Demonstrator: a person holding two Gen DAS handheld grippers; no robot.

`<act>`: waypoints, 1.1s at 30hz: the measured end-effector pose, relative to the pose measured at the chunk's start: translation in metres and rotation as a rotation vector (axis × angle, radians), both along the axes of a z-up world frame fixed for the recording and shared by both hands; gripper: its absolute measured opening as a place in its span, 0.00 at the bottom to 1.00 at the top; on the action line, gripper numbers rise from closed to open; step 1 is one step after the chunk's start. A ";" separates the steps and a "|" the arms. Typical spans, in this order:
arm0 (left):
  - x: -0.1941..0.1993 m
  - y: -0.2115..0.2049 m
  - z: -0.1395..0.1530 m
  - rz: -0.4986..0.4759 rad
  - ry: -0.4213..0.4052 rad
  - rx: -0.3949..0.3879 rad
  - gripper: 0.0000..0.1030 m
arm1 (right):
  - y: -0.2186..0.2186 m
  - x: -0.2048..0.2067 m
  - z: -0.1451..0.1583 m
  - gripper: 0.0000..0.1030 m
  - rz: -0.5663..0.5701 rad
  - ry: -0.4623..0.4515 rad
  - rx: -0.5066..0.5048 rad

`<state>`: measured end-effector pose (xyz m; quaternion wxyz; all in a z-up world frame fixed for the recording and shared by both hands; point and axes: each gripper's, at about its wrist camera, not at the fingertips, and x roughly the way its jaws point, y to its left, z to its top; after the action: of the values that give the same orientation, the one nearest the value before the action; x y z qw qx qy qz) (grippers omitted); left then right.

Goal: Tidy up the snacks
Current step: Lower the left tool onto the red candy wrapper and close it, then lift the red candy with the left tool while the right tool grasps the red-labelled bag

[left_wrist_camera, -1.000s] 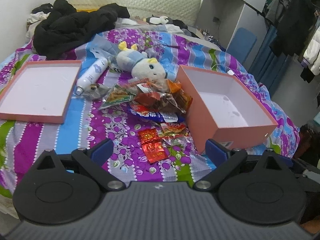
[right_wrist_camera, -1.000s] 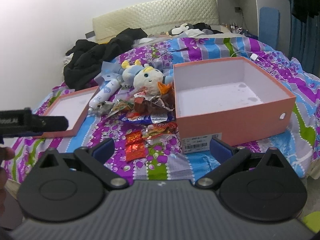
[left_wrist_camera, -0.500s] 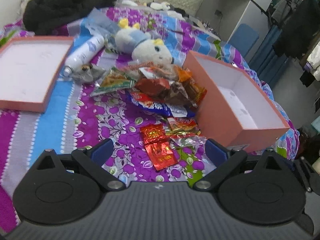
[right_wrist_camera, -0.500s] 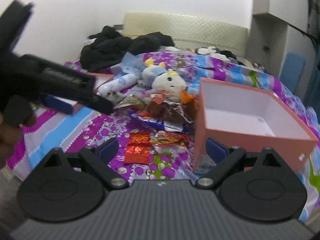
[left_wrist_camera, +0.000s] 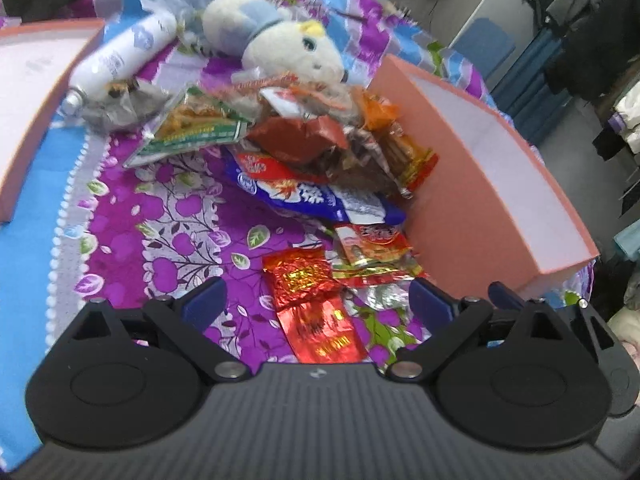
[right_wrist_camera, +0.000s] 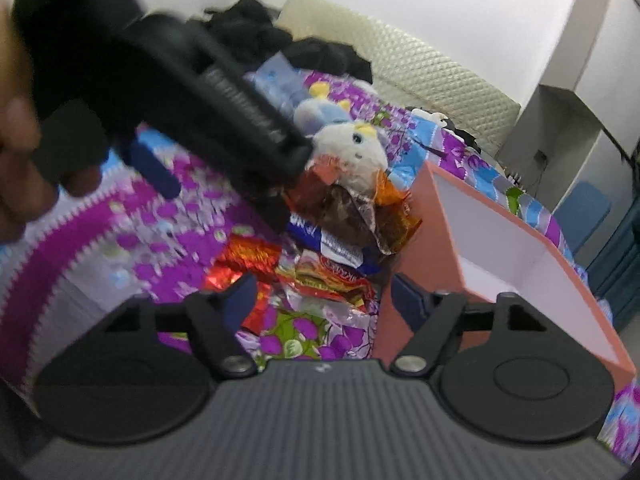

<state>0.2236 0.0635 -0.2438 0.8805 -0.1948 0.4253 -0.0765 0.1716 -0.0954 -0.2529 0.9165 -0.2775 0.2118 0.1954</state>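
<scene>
**Snack heap on bed, both tools poised above it**

Left gripper (left_wrist_camera: 316,300): jaws spread wide, nothing pinched. The blue fingertips (left_wrist_camera: 204,300) stand either side of a red foil packet with gold lettering (left_wrist_camera: 320,326), which lies flat on the bedspread (left_wrist_camera: 168,216) below them; contact not shown.

Right gripper (right_wrist_camera: 320,300): jaws parted and closing, nothing pressed between the pads. Beneath the gap lie a silvery crinkled wrapper (right_wrist_camera: 332,312) and a red-and-yellow snack packet (right_wrist_camera: 328,280).

Snack pile (left_wrist_camera: 312,152): loose heap on the purple floral bedspread, just left of the box wall. Contents made out:
- second red foil packet with gold pattern (left_wrist_camera: 300,274), touching the first at its far end;
- red-and-yellow packet (left_wrist_camera: 372,248) beside the foil pair;
- blue-and-white bag (left_wrist_camera: 312,196), partly under the heap;
- dark red crumpled bag (left_wrist_camera: 300,140) on top;
- green-and-orange packet (left_wrist_camera: 196,124) at the left edge;
- orange wrappers (left_wrist_camera: 400,152) against the box.

Open salmon-pink box (left_wrist_camera: 460,208), white inside: right of the pile, snacks touching its outer wall; the visible part of its interior holds nothing.

Box lid (left_wrist_camera: 36,92): same colour, lying open side up at the left, well apart from the box.

Also on the bed: white plush toy with blue cap (left_wrist_camera: 280,40) behind the pile; white spray can (left_wrist_camera: 124,52) lying on its side between toy and lid.

A person's hand (right_wrist_camera: 16,140), blurred, grips the left tool at the left of the right wrist view.
</scene>
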 end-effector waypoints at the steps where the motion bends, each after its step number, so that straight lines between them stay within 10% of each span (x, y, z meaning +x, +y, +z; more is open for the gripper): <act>1: 0.005 0.001 -0.005 0.001 0.015 -0.005 0.96 | 0.003 0.003 -0.005 0.63 0.004 -0.003 -0.028; 14: 0.052 -0.003 -0.045 -0.013 0.128 -0.010 0.86 | 0.021 0.040 -0.050 0.46 0.077 0.021 -0.150; 23: 0.062 -0.012 -0.048 -0.019 0.130 0.061 0.66 | 0.032 0.050 -0.066 0.11 0.127 0.039 -0.174; 33: 0.050 0.003 -0.040 -0.005 0.138 0.054 0.62 | 0.021 0.037 -0.052 0.06 0.123 0.060 -0.142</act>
<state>0.2732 0.0662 -0.2838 0.8540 -0.1748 0.4872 -0.0535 0.2086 -0.0742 -0.3049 0.8739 -0.3485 0.2351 0.2440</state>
